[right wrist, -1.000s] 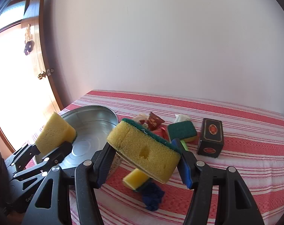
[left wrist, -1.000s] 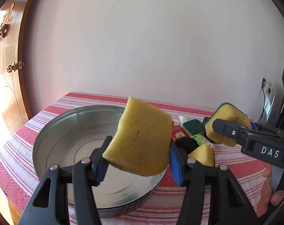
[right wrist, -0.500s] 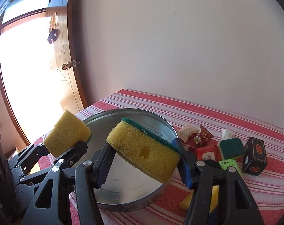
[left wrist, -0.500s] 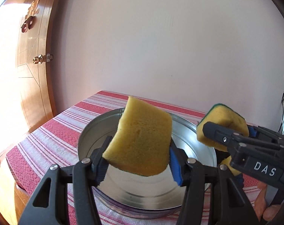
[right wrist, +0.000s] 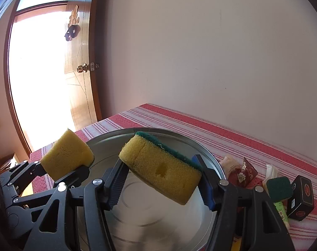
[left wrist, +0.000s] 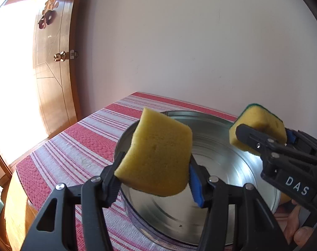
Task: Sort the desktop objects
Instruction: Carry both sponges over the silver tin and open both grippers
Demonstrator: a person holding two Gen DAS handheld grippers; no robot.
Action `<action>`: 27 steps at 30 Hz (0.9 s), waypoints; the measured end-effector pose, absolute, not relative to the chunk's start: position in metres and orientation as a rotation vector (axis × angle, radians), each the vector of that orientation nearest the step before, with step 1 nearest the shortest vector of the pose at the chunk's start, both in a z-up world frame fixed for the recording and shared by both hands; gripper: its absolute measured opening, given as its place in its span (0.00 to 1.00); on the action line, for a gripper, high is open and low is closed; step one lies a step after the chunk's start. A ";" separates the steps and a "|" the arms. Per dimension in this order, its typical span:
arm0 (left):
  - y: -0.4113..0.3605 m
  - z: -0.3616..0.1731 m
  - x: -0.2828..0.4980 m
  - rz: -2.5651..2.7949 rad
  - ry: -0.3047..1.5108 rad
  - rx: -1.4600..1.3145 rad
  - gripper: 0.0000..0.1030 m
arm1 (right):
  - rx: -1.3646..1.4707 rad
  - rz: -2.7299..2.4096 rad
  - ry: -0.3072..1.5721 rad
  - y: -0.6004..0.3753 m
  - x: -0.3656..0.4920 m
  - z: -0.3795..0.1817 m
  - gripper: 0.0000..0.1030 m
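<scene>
My left gripper (left wrist: 156, 179) is shut on a yellow sponge (left wrist: 158, 156) and holds it above the near left rim of a round metal basin (left wrist: 231, 167). My right gripper (right wrist: 162, 186) is shut on a yellow sponge with a green scouring side (right wrist: 162, 171) and holds it over the same basin (right wrist: 179, 219), which looks empty. The right gripper with its sponge (left wrist: 260, 129) shows at the right of the left wrist view. The left gripper's sponge (right wrist: 68, 156) shows at the left of the right wrist view.
The basin stands on a red and white striped tablecloth (left wrist: 74, 146). To its right lie a green-topped sponge (right wrist: 279, 188), a black box (right wrist: 300, 198), a red packet (right wrist: 244, 173) and other small items. A wooden door (left wrist: 51, 73) and the table's left edge are at left.
Both grippers have moved left with their sponges and now hang over the basin. The pile of small items has slid to the right of the views.
</scene>
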State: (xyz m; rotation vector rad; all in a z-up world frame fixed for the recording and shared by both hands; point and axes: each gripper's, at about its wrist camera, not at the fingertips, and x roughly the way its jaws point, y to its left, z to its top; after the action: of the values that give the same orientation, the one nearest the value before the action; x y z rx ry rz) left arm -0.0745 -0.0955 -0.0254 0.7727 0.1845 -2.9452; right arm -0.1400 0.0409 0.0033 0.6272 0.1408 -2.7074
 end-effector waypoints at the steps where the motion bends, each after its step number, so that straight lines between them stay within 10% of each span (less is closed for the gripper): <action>1: -0.097 -0.027 -0.076 -2.938 0.193 0.780 0.54 | 0.627 -2.708 0.131 0.043 -0.141 0.002 0.62; 18: -0.078 -0.041 -0.093 -2.877 0.100 0.829 0.57 | 0.708 -2.734 0.086 0.055 -0.153 -0.025 0.69; 20: -0.073 -0.042 -0.093 -2.878 0.074 0.842 0.67 | 0.673 -2.745 0.088 0.057 -0.149 -0.023 0.88; 27: -0.069 -0.030 -0.080 -2.853 0.073 0.771 0.95 | 0.463 -2.838 0.121 0.062 -0.124 -0.007 0.93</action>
State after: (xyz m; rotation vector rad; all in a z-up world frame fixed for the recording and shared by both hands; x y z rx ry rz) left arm -0.0803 -0.0689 -0.0302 0.7711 0.0731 -2.8527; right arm -0.1241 0.0623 -0.0075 0.4634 0.1210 -2.8380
